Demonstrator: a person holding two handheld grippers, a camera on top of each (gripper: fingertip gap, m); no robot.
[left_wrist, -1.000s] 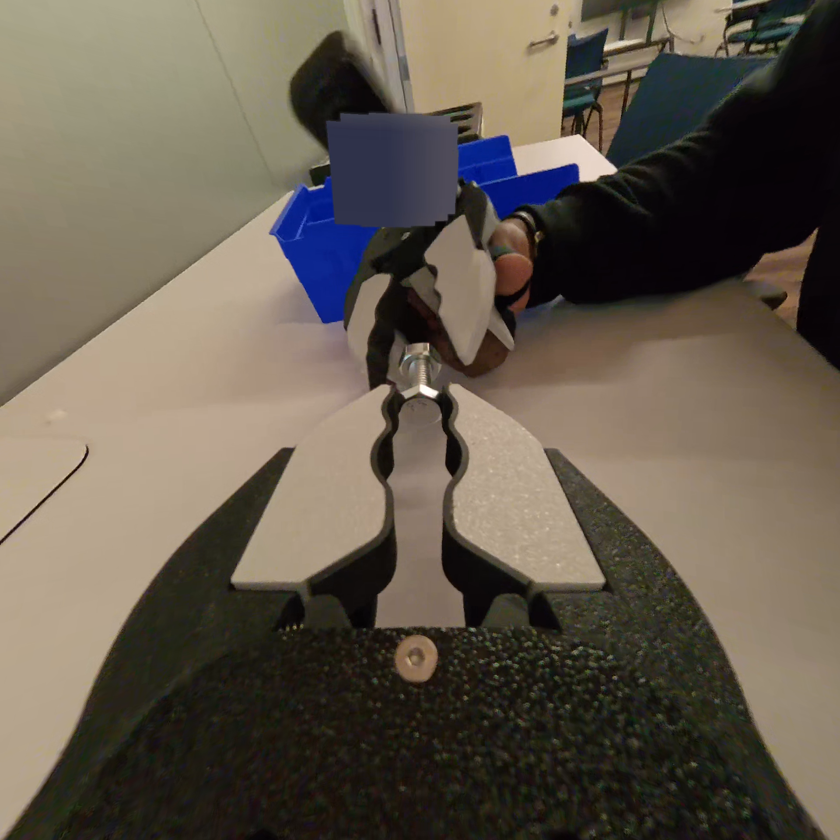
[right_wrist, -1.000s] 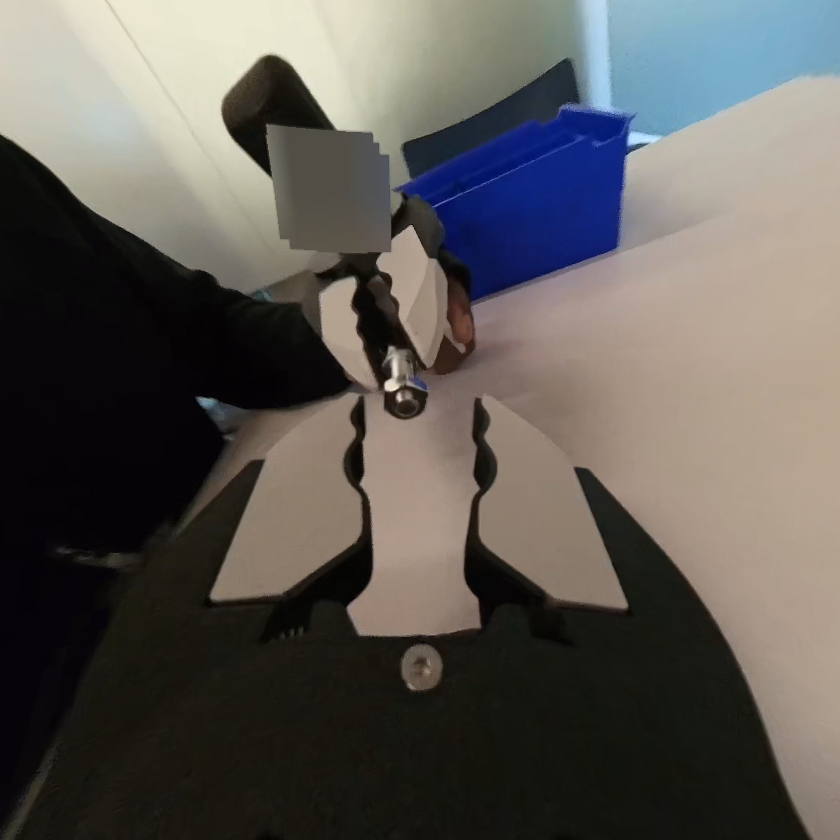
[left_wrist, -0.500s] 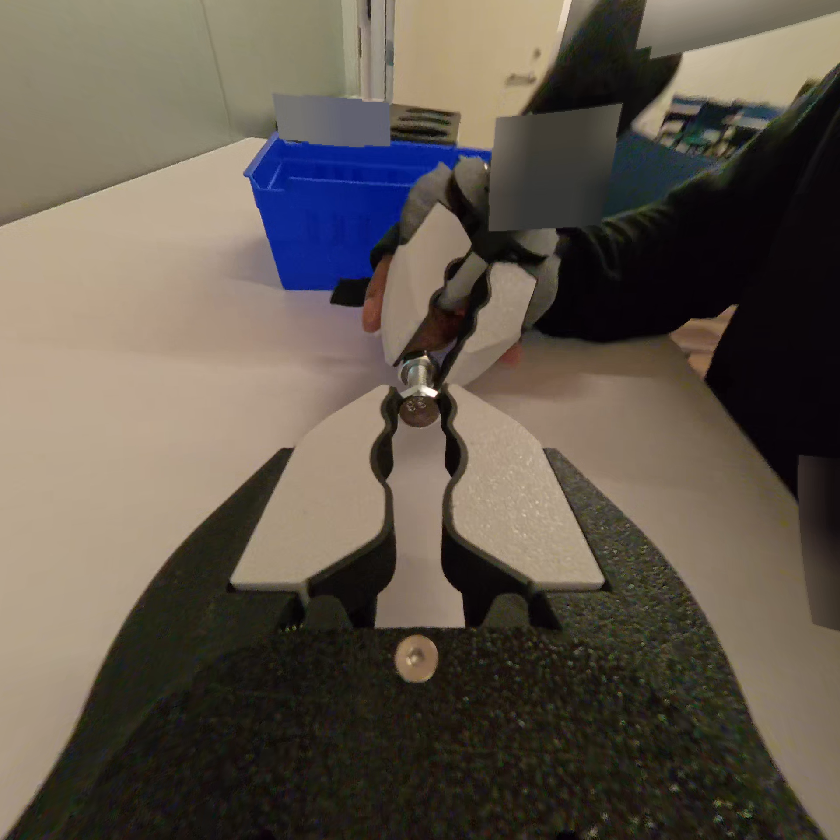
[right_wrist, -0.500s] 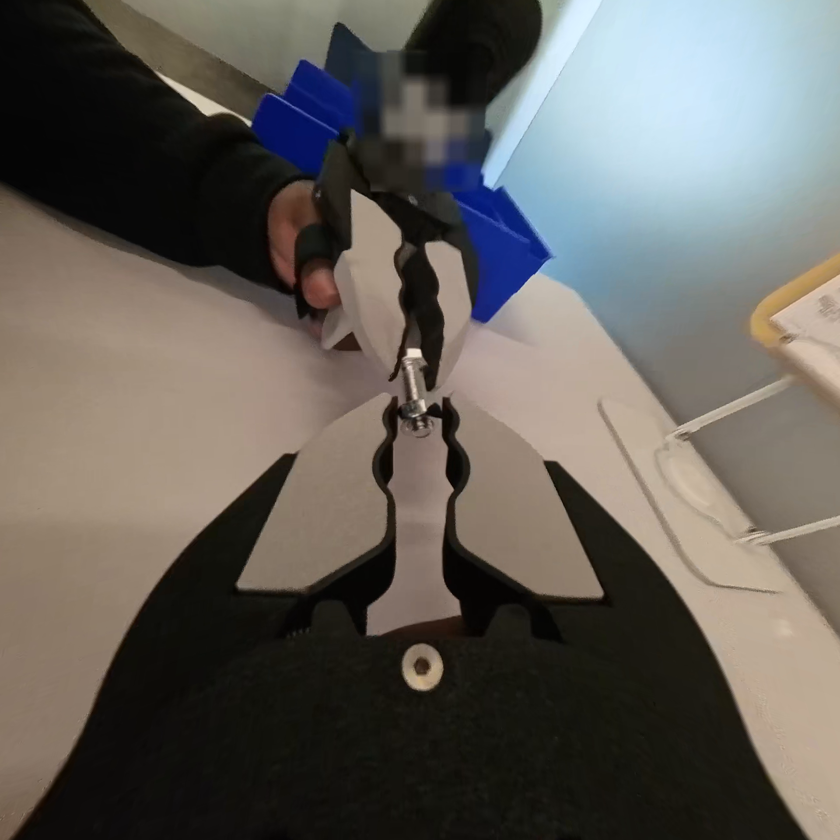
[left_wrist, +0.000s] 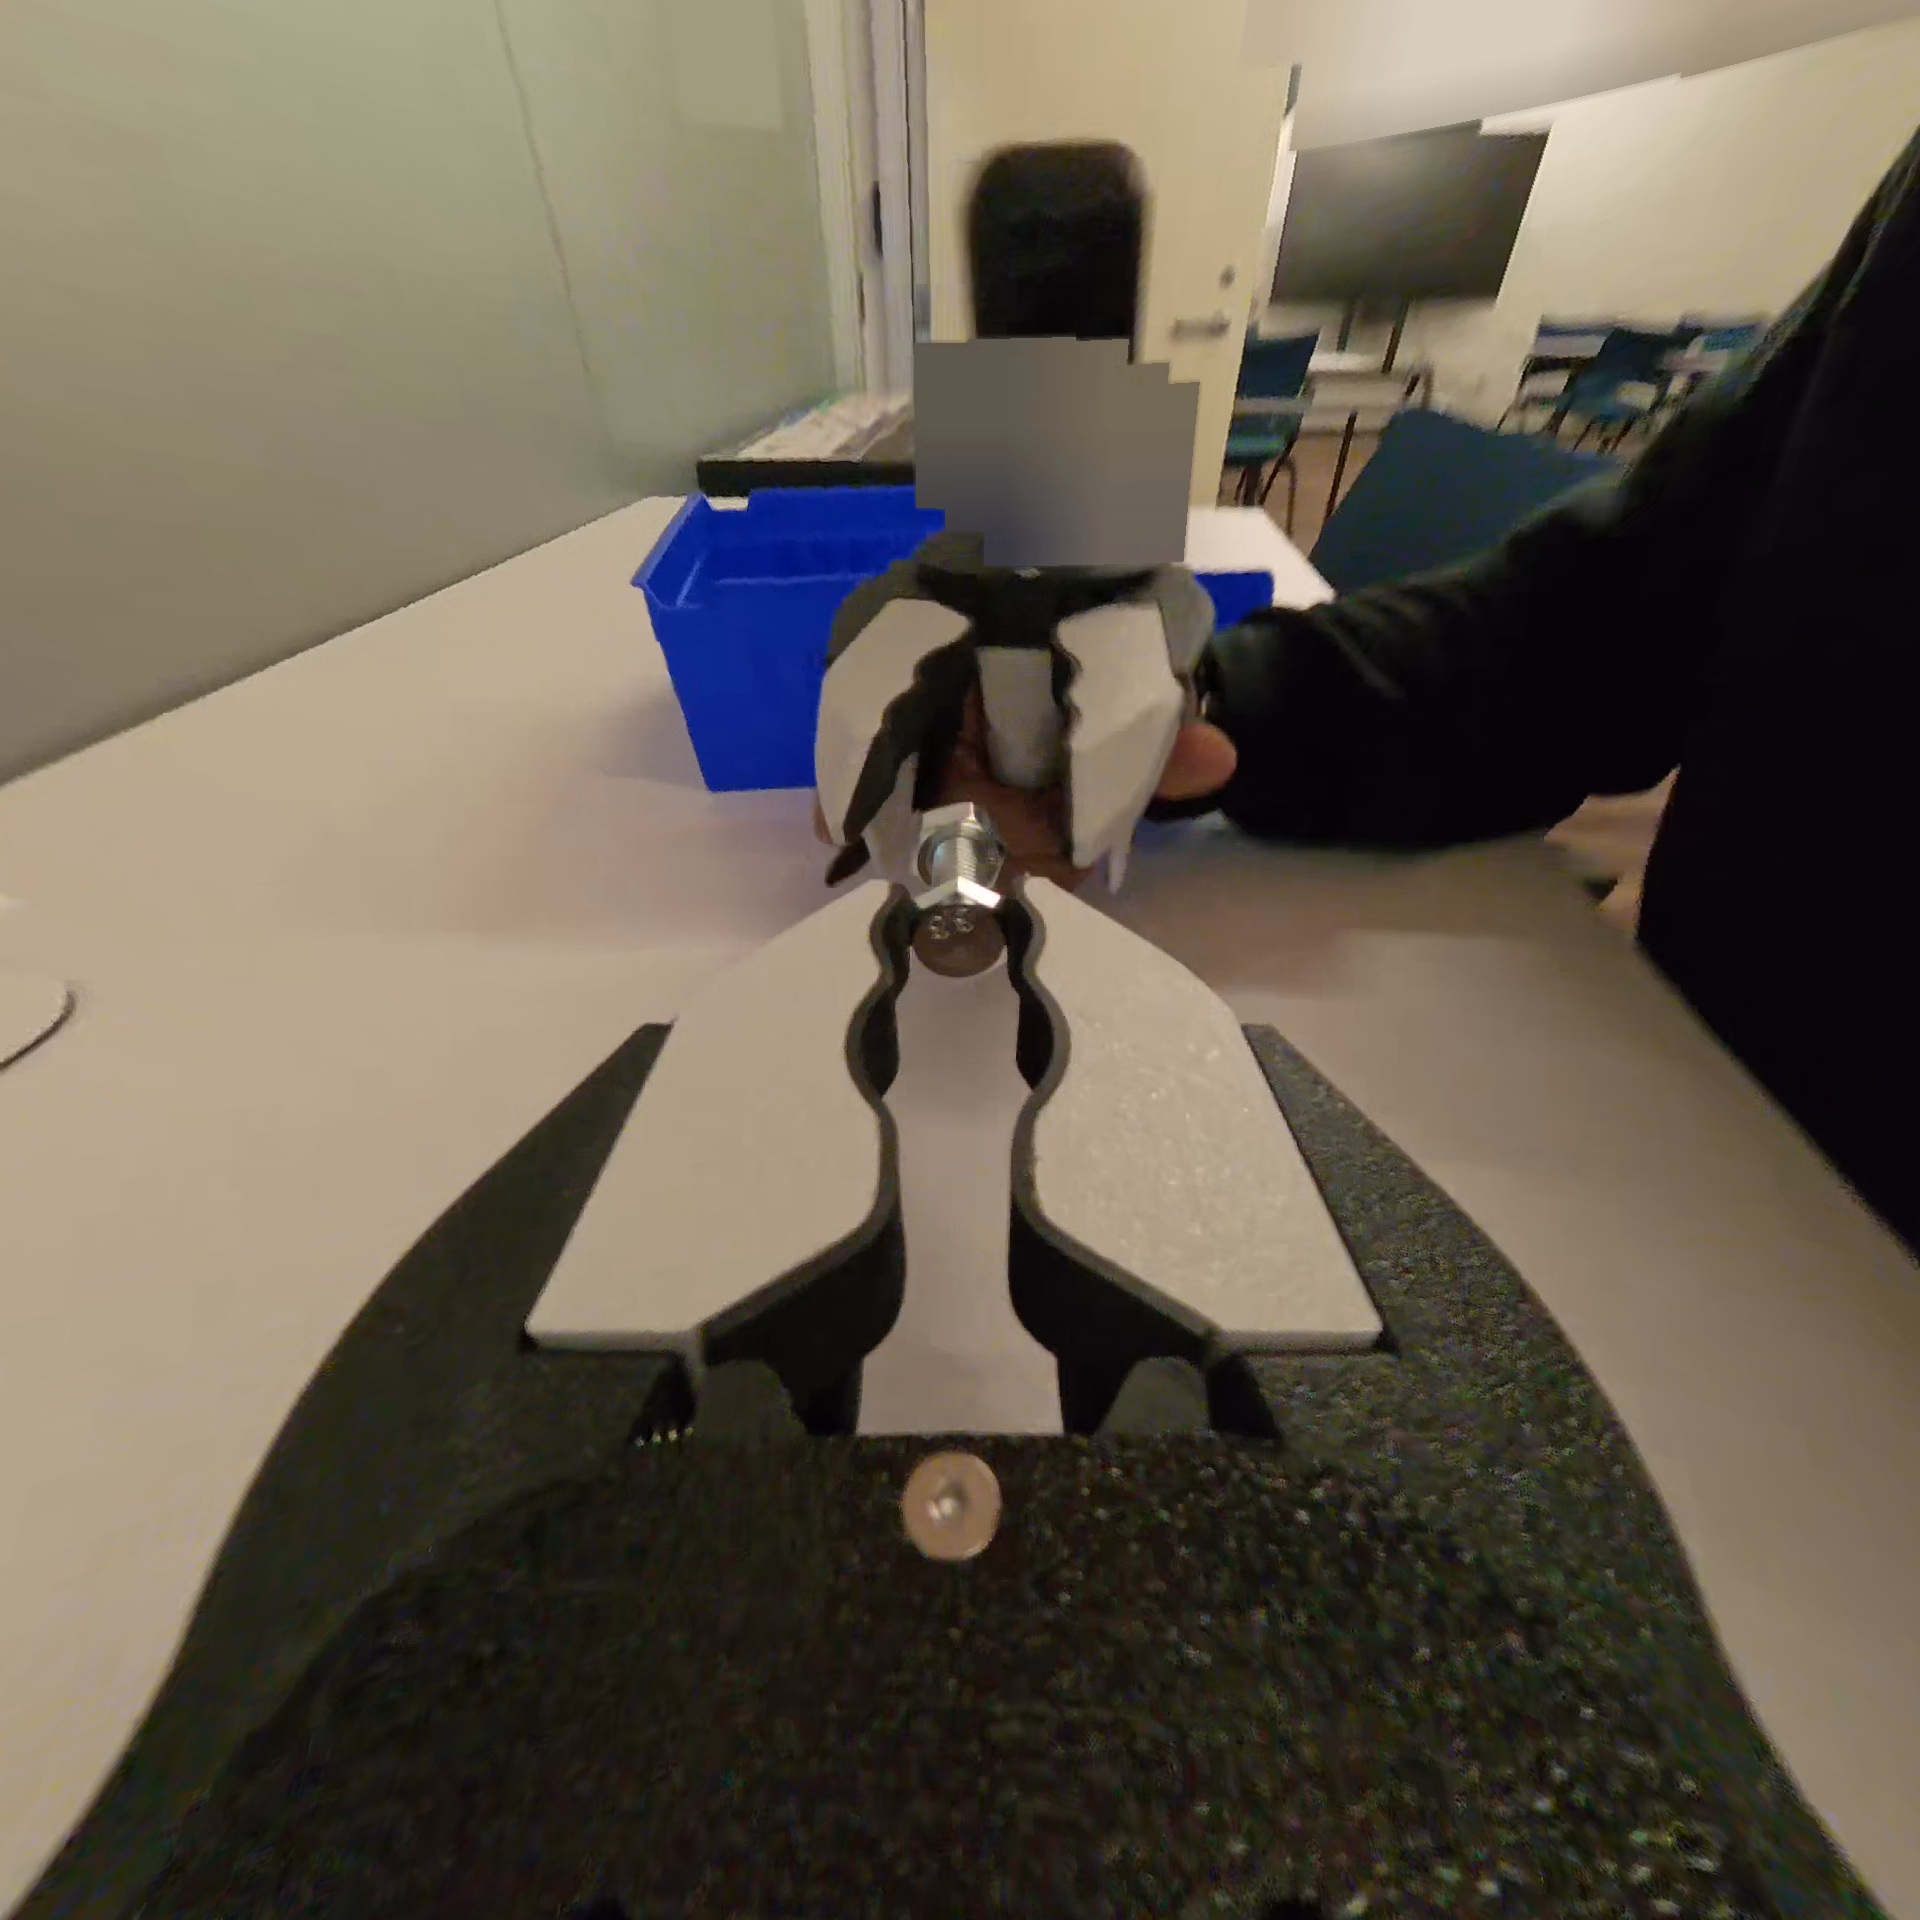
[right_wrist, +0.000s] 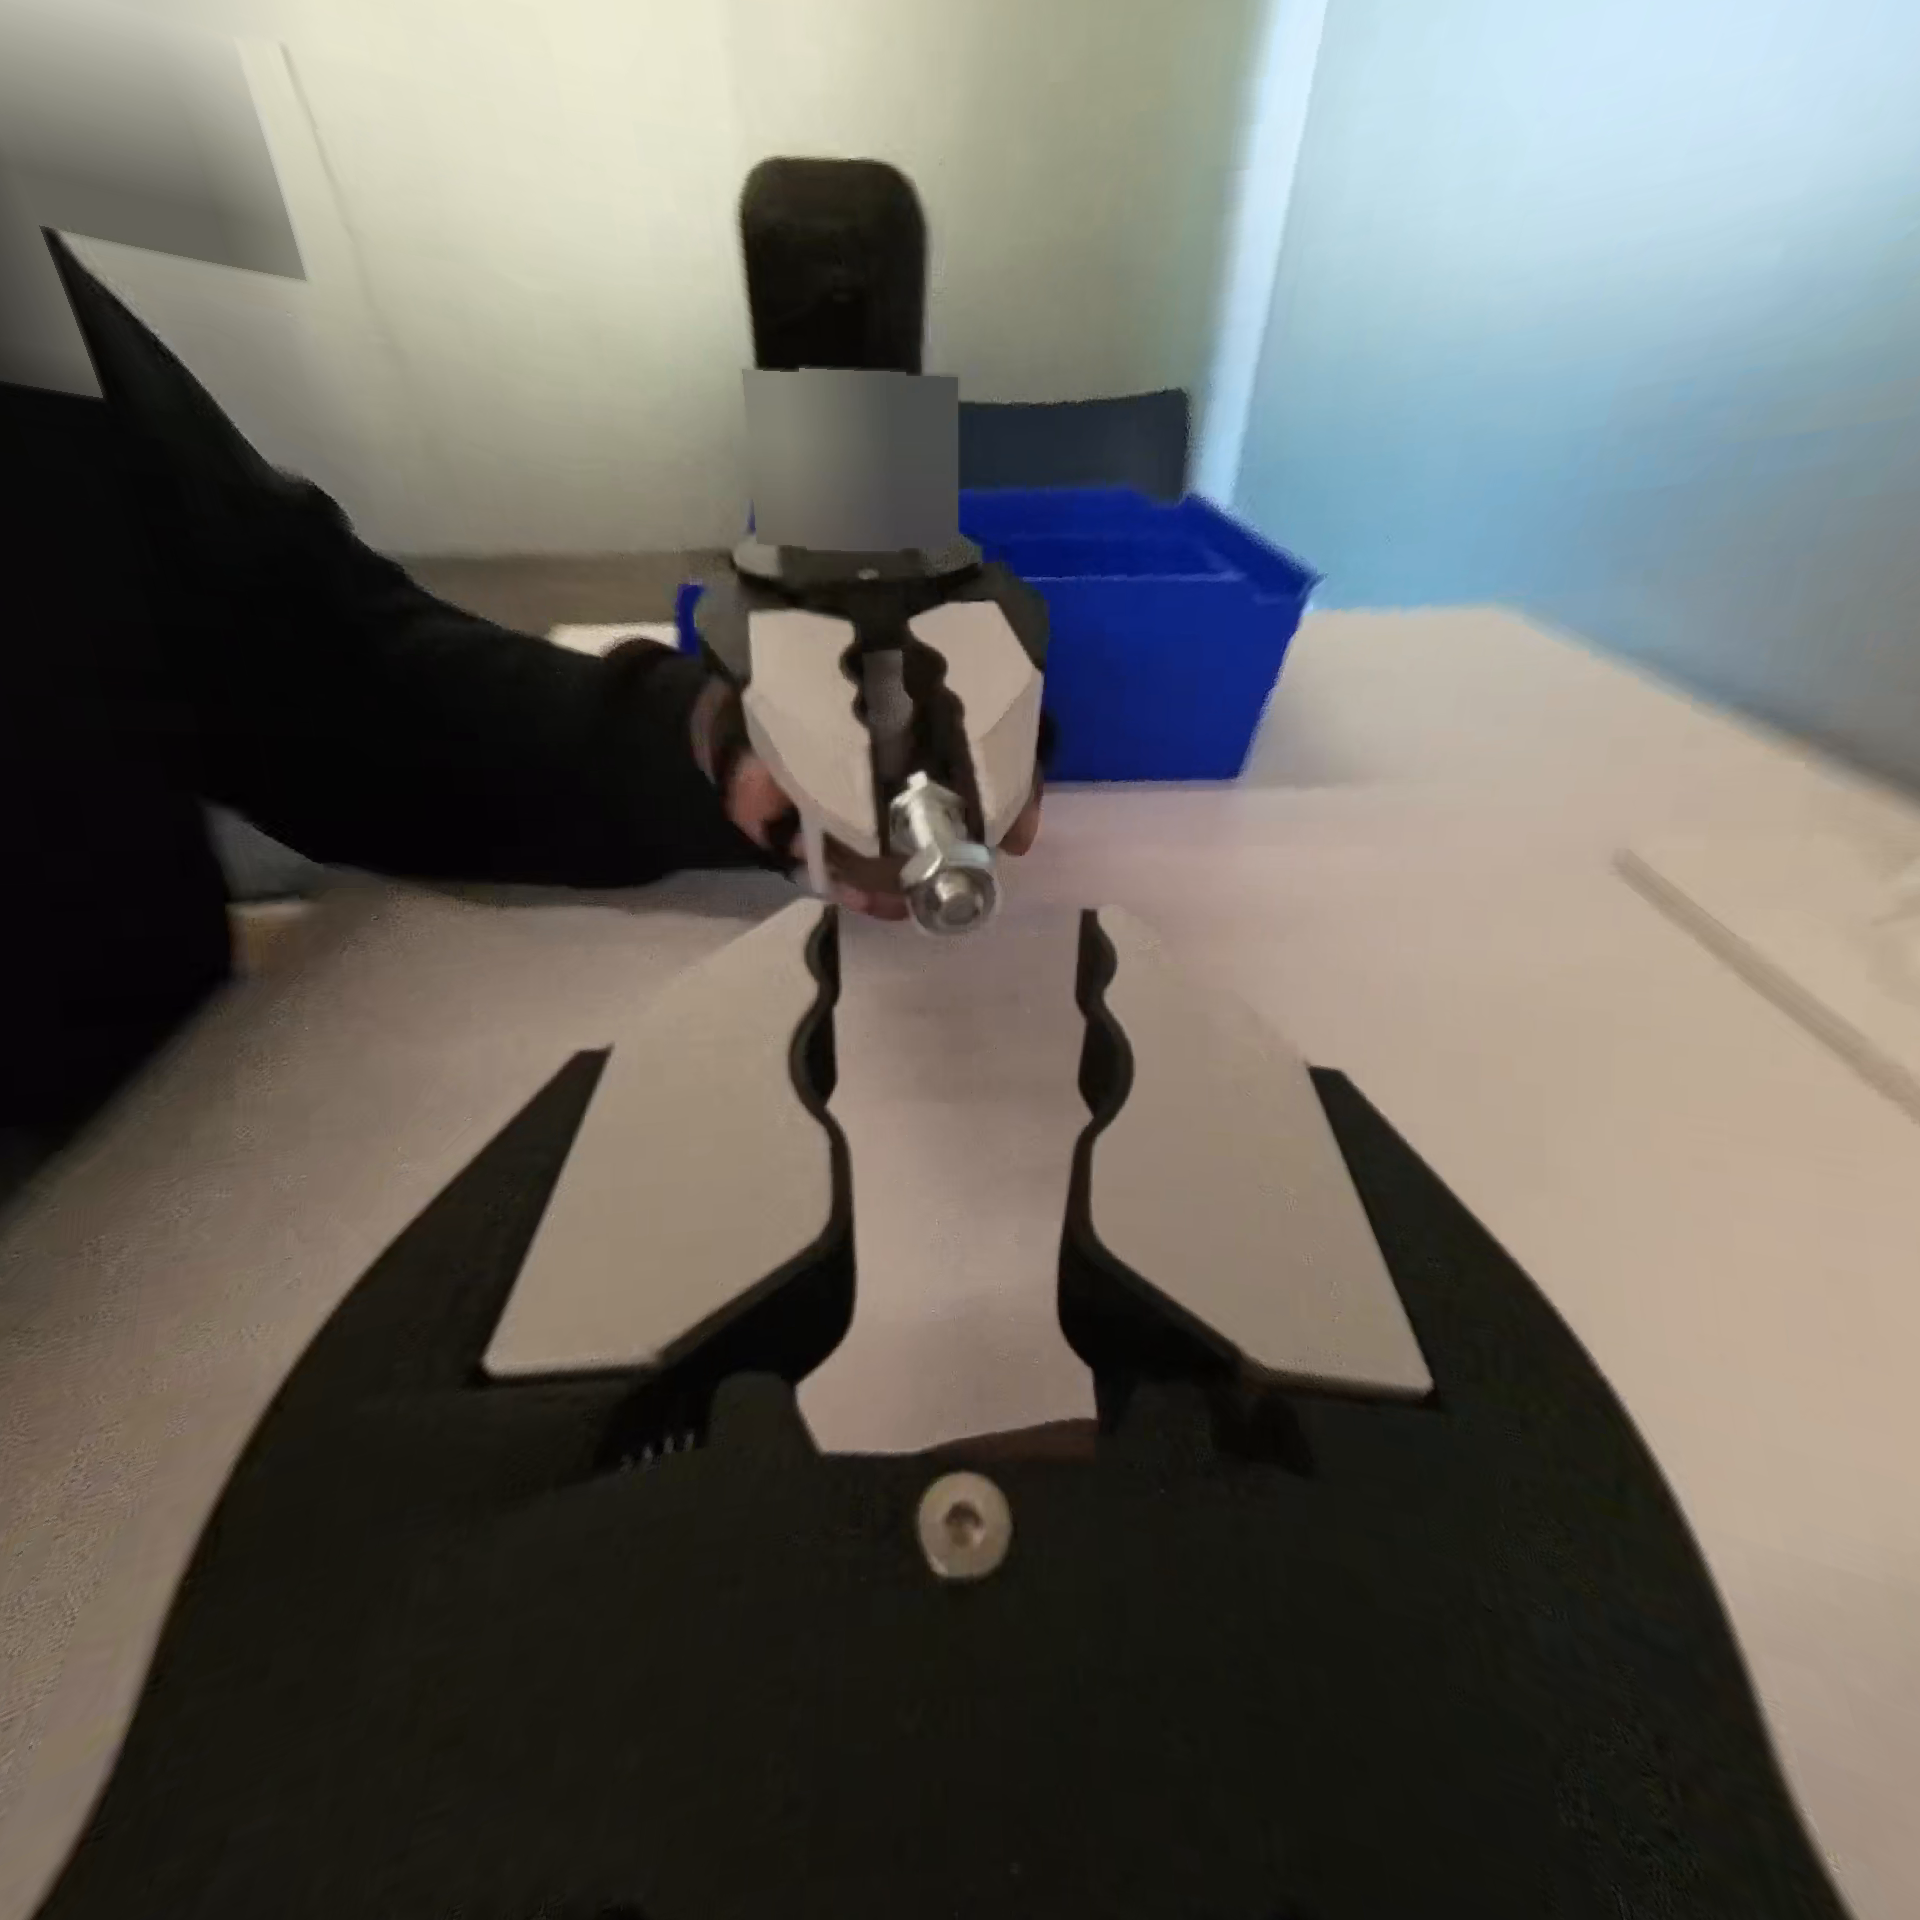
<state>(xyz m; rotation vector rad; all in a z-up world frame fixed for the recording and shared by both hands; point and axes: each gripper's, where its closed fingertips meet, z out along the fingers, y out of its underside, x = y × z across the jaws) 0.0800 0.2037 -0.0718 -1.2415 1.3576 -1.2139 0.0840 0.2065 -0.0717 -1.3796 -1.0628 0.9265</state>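
Note:
My left gripper (left_wrist: 958, 920) is shut on the head of a silver bolt (left_wrist: 956, 940) and holds it above the white table (left_wrist: 416, 831), pointing away from me. A silver nut (left_wrist: 954, 826) sits on the bolt's far end. My right gripper (left_wrist: 982, 842) faces it, open around the nut's end. In the right wrist view my right gripper (right_wrist: 956, 925) is open, with its fingers (right_wrist: 727, 1091) wide apart. The nut (right_wrist: 951, 902) is just at their tips, and neither pad presses on it. The left gripper (right_wrist: 920, 821) shows there gripping the bolt.
A blue plastic bin (left_wrist: 748, 665) stands on the table behind the grippers and also shows in the right wrist view (right_wrist: 1164, 665). A person's black sleeve (left_wrist: 1507, 707) reaches in from the right. A black tray (left_wrist: 790, 473) lies behind the bin, and chairs stand far back.
My right gripper closed on the nut half a second ago while turned on its side. It has now opened, let go of the nut and rolled back level. The left gripper kept hold of the bolt.

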